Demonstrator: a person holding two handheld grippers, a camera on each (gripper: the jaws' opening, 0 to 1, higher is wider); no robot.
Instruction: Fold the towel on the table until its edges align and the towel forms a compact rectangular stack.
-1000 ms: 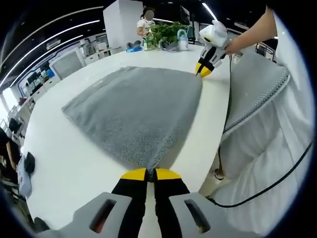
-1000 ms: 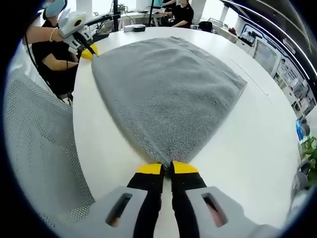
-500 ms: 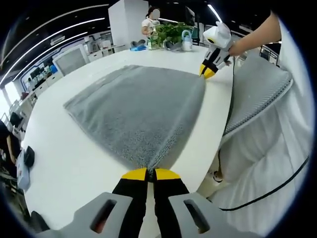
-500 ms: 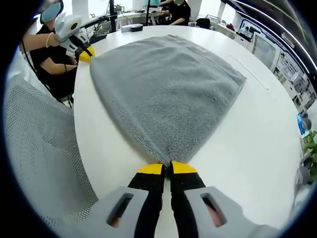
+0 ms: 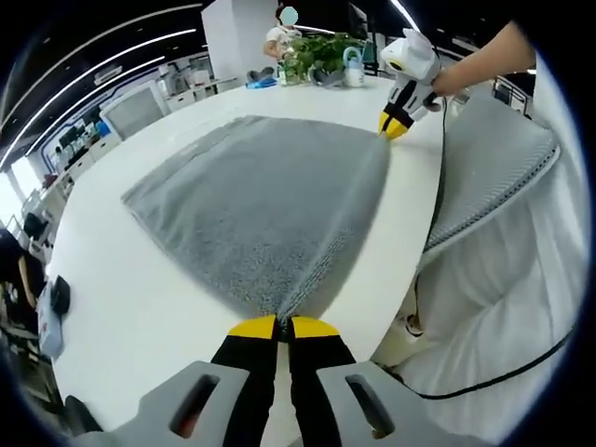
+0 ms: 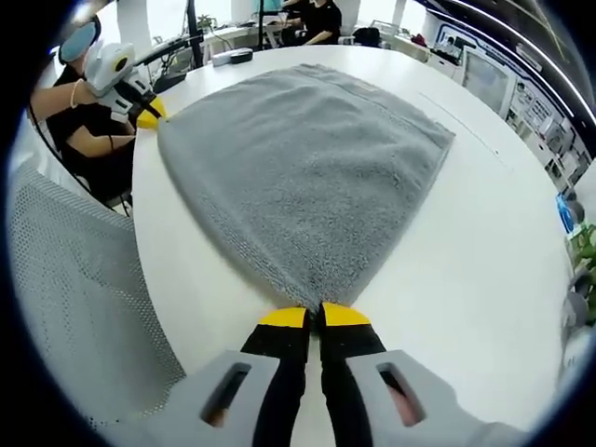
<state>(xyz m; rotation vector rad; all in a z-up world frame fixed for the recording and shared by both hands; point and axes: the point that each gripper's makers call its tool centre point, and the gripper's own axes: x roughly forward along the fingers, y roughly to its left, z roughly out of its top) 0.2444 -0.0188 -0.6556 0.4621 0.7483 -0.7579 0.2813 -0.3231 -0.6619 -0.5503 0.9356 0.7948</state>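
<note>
A grey towel (image 5: pixel 256 209) lies spread over the white table (image 5: pixel 121 279), stretched taut between two near corners. My left gripper (image 5: pixel 283 327) is shut on one corner at the table's near edge. My right gripper (image 5: pixel 391 128), held by a person's hand, pinches the other corner further along the same edge. In the right gripper view the towel (image 6: pixel 298 177) fans out from my right gripper (image 6: pixel 312 317), which is shut on its corner, and my left gripper (image 6: pixel 147 114) holds the far corner at the upper left.
A grey mesh chair (image 5: pixel 484 168) stands against the table's edge beside me, also the chair (image 6: pixel 65 298). Potted plants and bottles (image 5: pixel 321 65) sit at the table's far end. A dark object (image 5: pixel 59 295) lies at the left edge. People sit beyond the table (image 6: pixel 312 19).
Both views have shifted slightly as the hands moved; the towel looks pulled a little flatter and tauter between the two grippers. Both grips are unchanged.
</note>
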